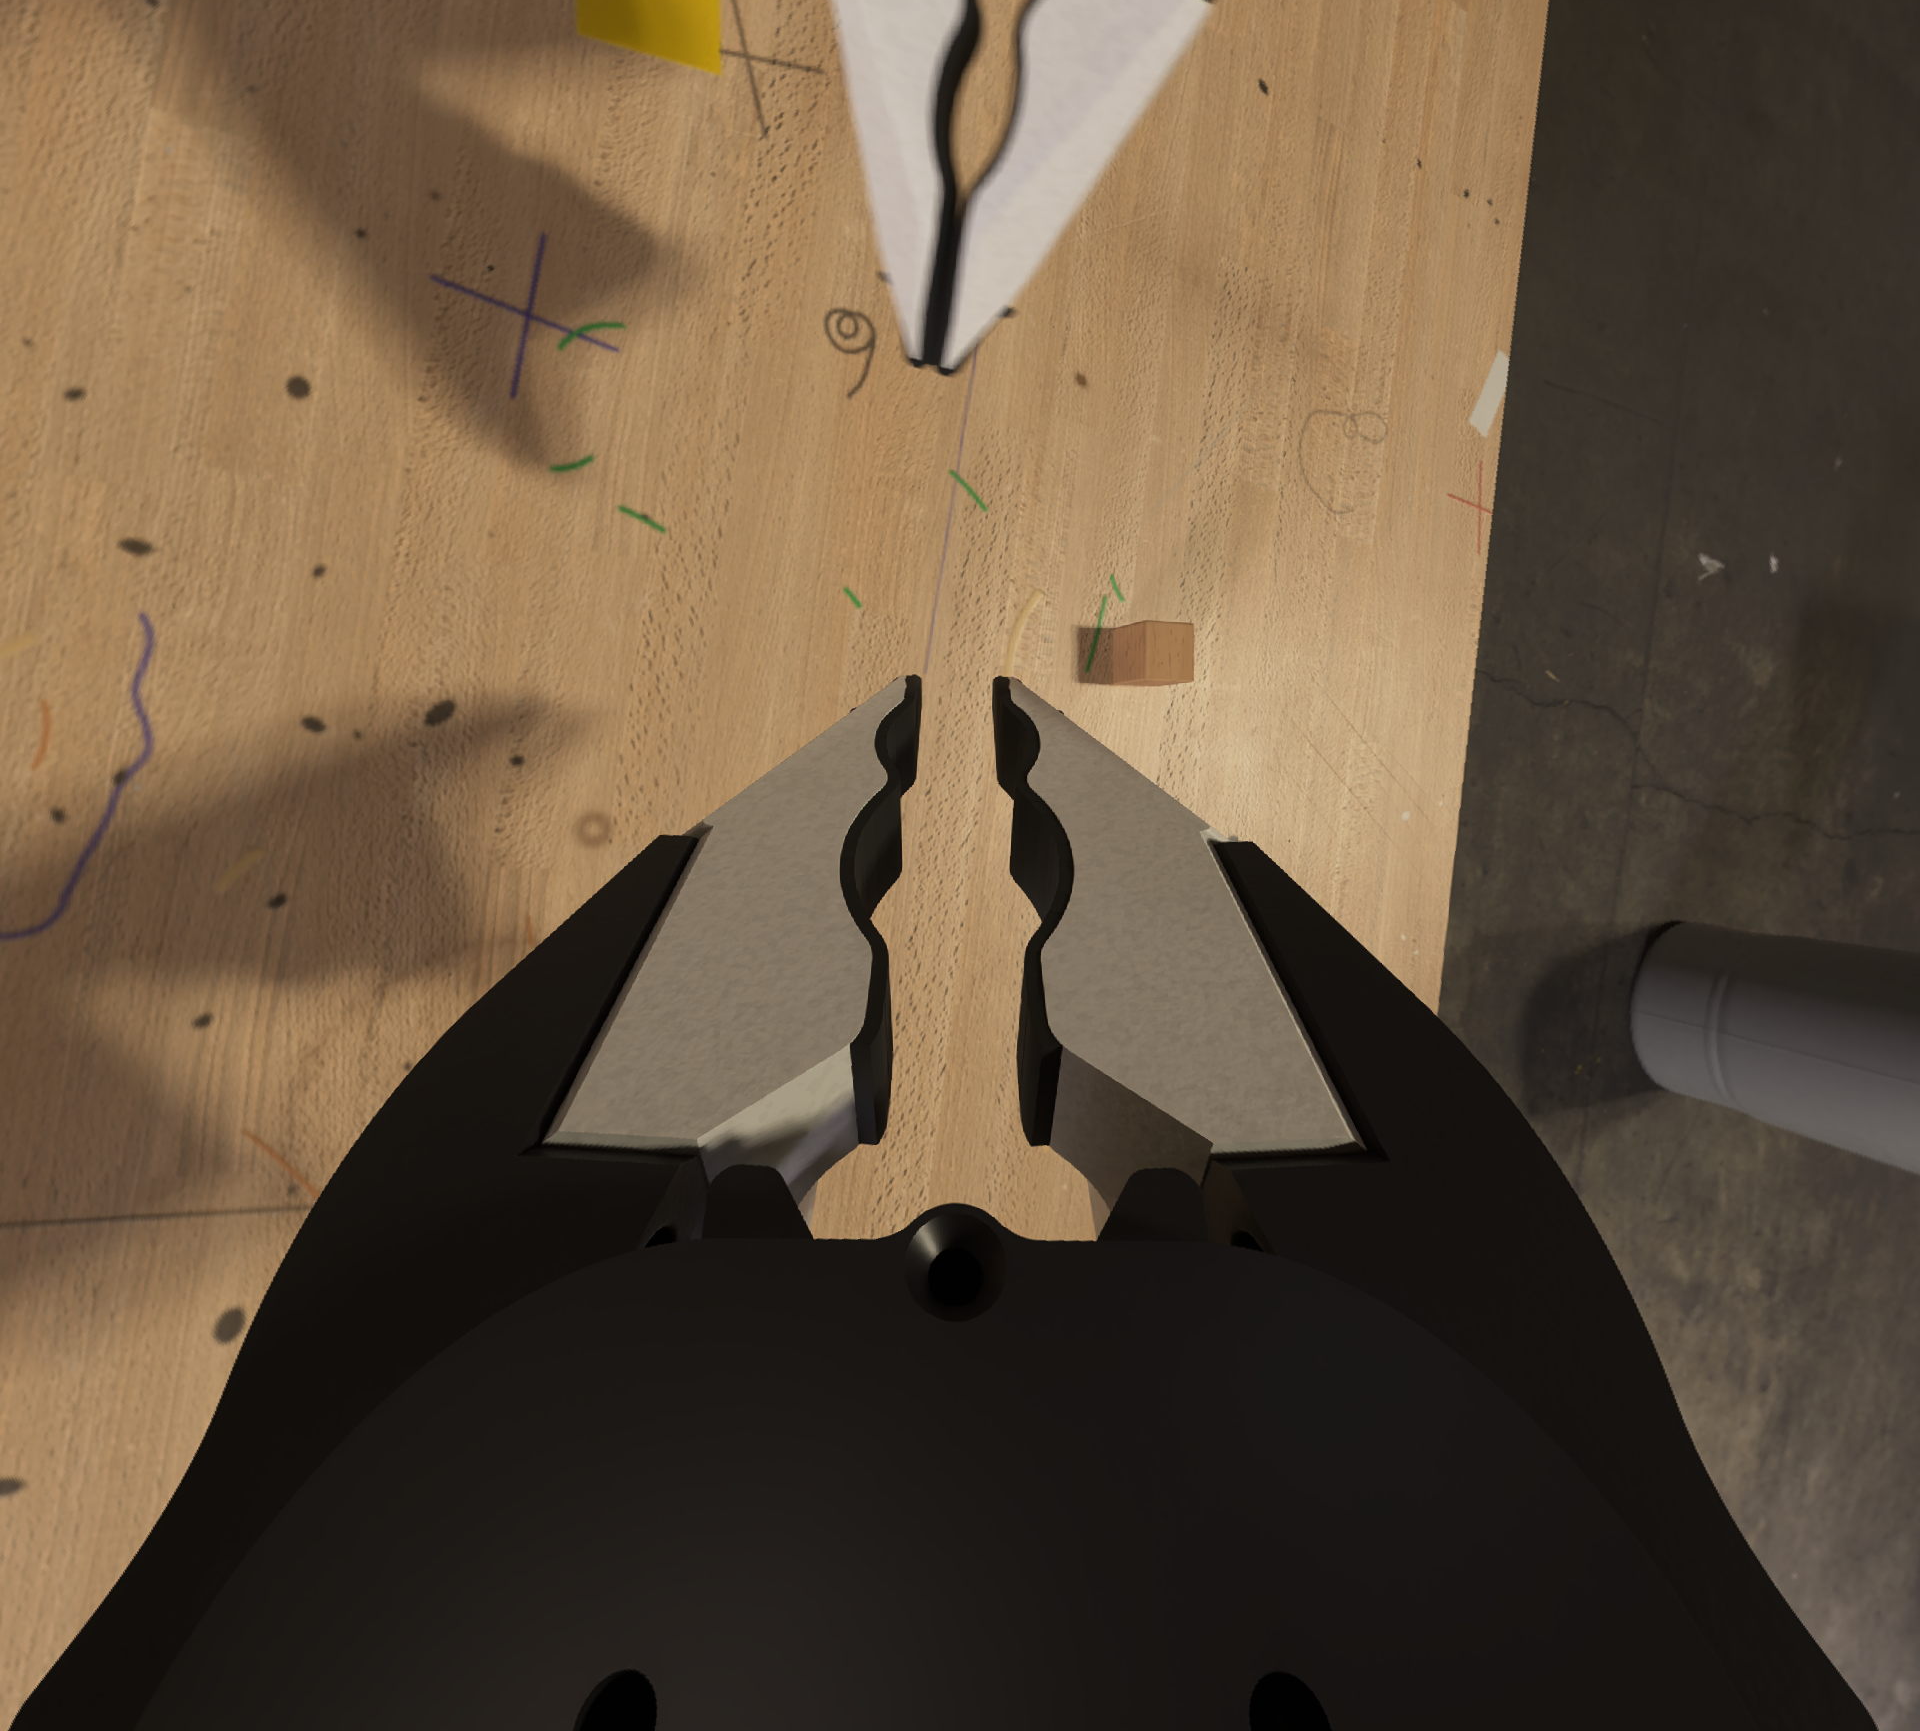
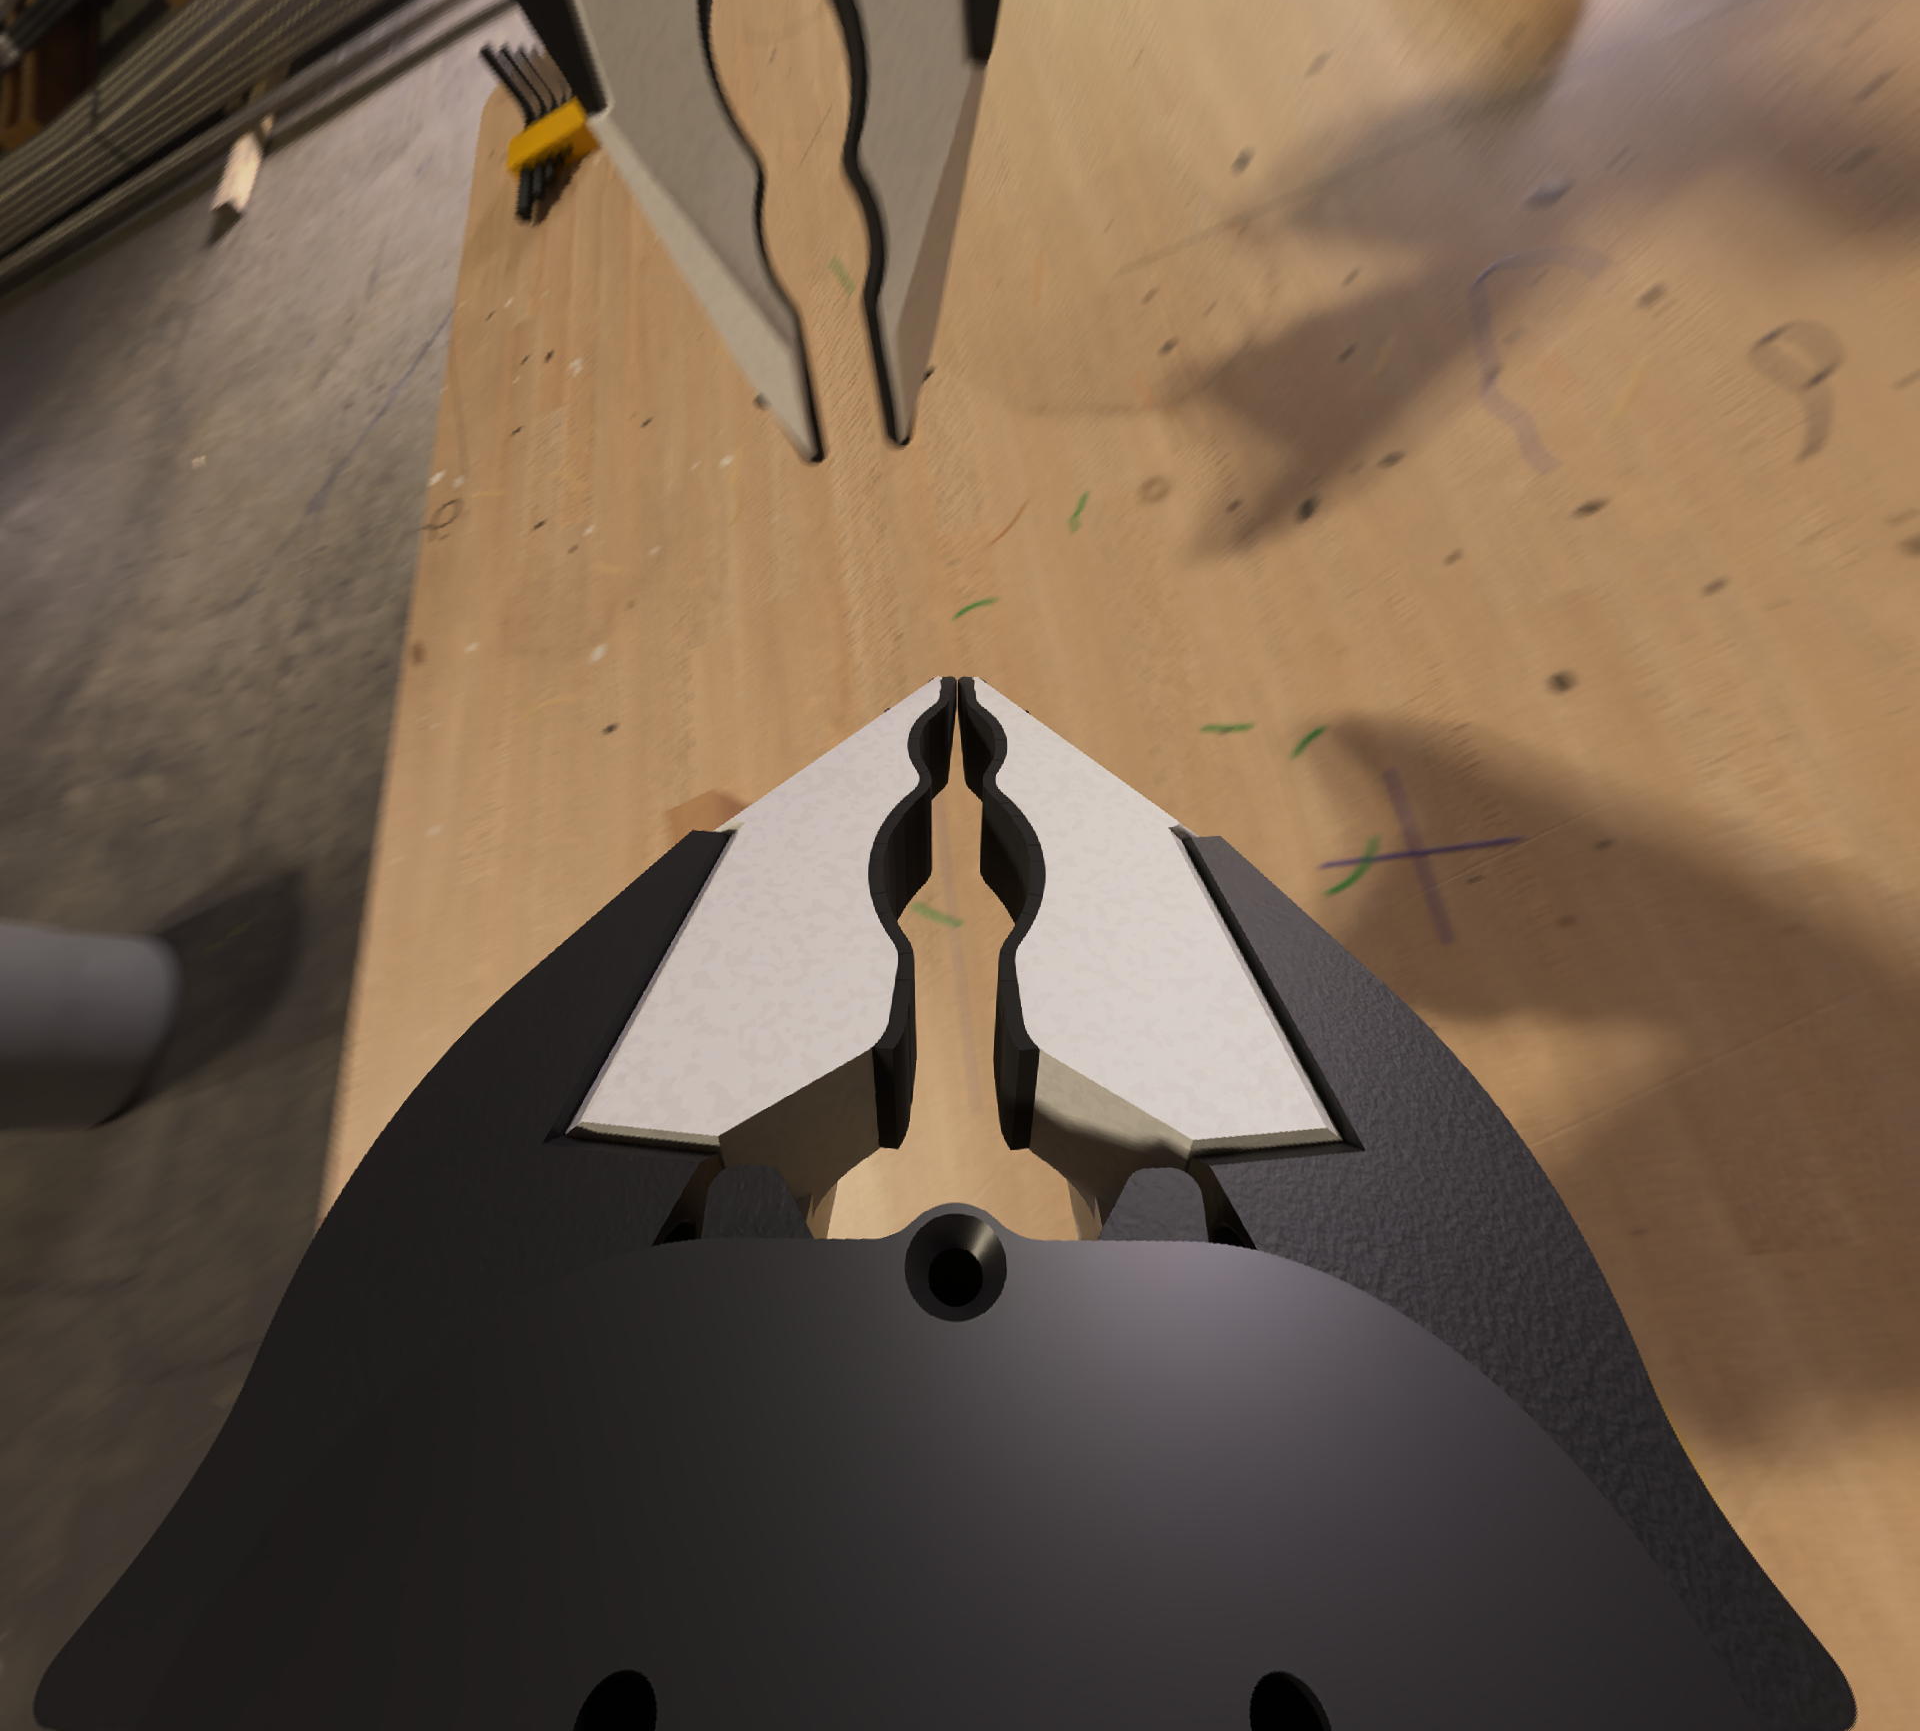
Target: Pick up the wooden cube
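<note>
Wooden cube (image 1: 1138,653) is sitting on the surface (image 1: 312,538) just right of centre frame, beside the left tongs (image 1: 956,682), standing slightly apart; descending here risks knocking it toward the nearby edge. Right view: right tongs (image 2: 956,682) are sitting together, hiding most of the cube at centre-left.

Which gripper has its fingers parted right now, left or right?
The left gripper: a clear gap shows between its fingertips, with the wooden cube just right of them. The right gripper has its tips closed together, holding nothing.

Black gripper bodies, centre screw hole; pale grey fingers (image 1: 727,933), wavy black pads.
</note>
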{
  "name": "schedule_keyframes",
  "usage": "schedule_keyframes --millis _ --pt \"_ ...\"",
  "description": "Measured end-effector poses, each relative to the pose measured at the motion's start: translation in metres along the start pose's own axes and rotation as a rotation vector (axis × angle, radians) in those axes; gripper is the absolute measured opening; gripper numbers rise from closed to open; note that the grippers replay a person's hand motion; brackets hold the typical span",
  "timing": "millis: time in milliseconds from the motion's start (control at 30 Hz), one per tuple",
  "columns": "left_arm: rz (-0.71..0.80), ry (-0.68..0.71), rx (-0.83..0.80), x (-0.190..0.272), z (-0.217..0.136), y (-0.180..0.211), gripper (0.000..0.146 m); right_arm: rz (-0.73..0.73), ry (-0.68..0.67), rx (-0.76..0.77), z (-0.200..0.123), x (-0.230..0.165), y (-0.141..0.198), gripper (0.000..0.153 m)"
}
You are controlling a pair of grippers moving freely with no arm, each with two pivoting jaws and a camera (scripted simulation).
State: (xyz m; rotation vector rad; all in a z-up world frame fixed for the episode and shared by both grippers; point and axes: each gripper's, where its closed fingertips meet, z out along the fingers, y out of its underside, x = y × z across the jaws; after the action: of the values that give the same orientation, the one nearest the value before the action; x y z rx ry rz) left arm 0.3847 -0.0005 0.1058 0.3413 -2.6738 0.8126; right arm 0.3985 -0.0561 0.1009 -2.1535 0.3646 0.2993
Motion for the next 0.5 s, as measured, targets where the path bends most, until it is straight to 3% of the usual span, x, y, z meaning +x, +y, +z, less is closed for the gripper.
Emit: schedule_keyframes --millis 100,300,433,500 --pt "-0.018 -0.014 0.013 -0.004 -0.009 0.004 0.013 0.019 -0.084 -0.075 0.003 -0.028 0.007 0.004" --pt "0.007 -0.030 0.081 0.000 -0.031 0.002 0.014 -0.366 0.024 -0.327 0.044 -0.079 0.081 0.043" --pt "-0.009 -0.051 0.098 -0.004 -0.040 0.006 0.014 -0.445 0.023 -0.461 0.077 -0.094 0.096 0.043" --pt "-0.017 -0.056 0.116 -0.004 -0.045 0.008 0.014 -0.464 0.064 -0.523 0.080 -0.086 0.098 0.031"
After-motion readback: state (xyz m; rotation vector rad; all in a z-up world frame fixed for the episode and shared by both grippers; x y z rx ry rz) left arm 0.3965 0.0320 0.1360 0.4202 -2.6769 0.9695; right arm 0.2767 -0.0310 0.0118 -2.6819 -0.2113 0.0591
